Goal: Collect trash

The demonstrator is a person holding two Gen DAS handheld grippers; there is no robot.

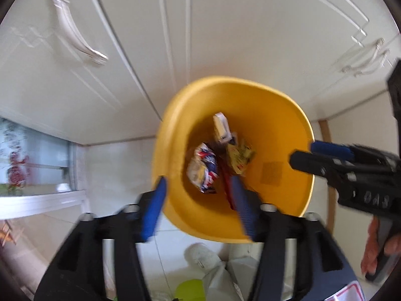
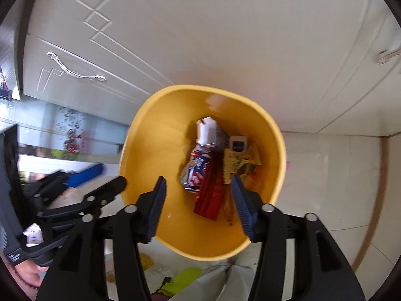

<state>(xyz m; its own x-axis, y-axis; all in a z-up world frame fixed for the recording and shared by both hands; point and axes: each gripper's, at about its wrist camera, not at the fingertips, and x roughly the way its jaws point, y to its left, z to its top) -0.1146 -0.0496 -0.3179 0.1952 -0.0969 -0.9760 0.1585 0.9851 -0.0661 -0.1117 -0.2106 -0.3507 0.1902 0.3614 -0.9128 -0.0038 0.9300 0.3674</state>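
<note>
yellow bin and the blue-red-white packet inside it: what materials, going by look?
Yellow bin: looks like moulded plastic, smooth and semi-glossy; a bright highlight sits on its inner wall and the rim is rounded, without seams. Blue-red-white packet: probably thin printed plastic or foil film; it is crumpled into sharp creases with small shiny glints. Foil or plain film cannot be told apart.

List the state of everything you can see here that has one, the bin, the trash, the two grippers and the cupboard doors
Yellow bin: upright on the floor, no lid, partly filled.
White carton: inside the bin, flaps open.
Red-white-blue wrapper: crumpled, in the bin.
Yellow wrapper: crumpled, in the bin.
Red packet: lying flat in the bin.
Left gripper: jaws open, empty, above the bin.
Right gripper: jaws open, empty, above the bin.
Cupboard doors: shut.
</note>
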